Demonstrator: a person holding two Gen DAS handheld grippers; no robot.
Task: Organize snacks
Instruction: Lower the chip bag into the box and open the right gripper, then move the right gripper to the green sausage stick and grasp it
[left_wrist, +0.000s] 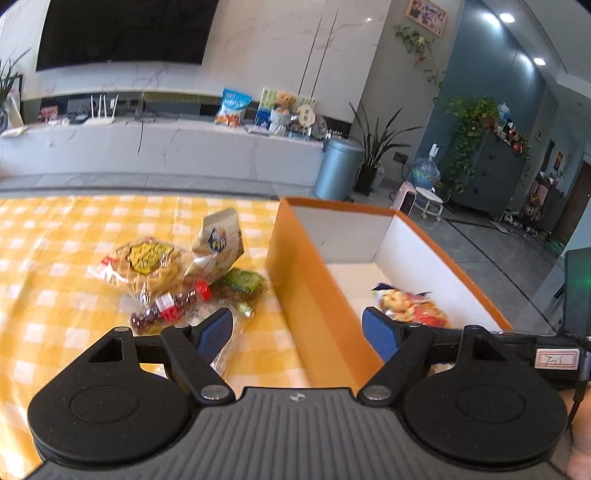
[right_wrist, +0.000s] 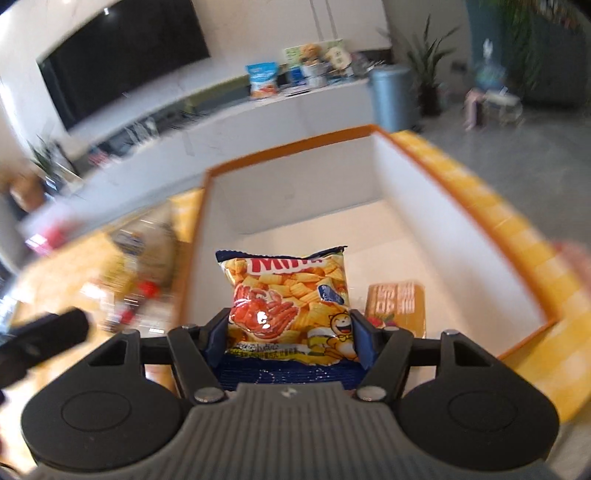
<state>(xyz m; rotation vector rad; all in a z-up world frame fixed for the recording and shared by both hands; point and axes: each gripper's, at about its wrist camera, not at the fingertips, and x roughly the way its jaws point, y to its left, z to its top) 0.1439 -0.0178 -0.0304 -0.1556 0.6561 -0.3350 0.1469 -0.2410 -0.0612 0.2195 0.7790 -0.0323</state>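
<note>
- Bright, even daylight in both views; two ceiling spotlights (left_wrist: 506, 17) glowing at one o'clock in the left wrist view.
- Sharp near centre there, slightly soft on the snack pile (left_wrist: 177, 273).
- Strong fisheye bending toward every rim, dark corners.
- Heavy motion smear across the right wrist view, worst from eight to ten o'clock.
- Crisp only on the chip bag (right_wrist: 291, 306), with a white glare spot on its foil.
</note>
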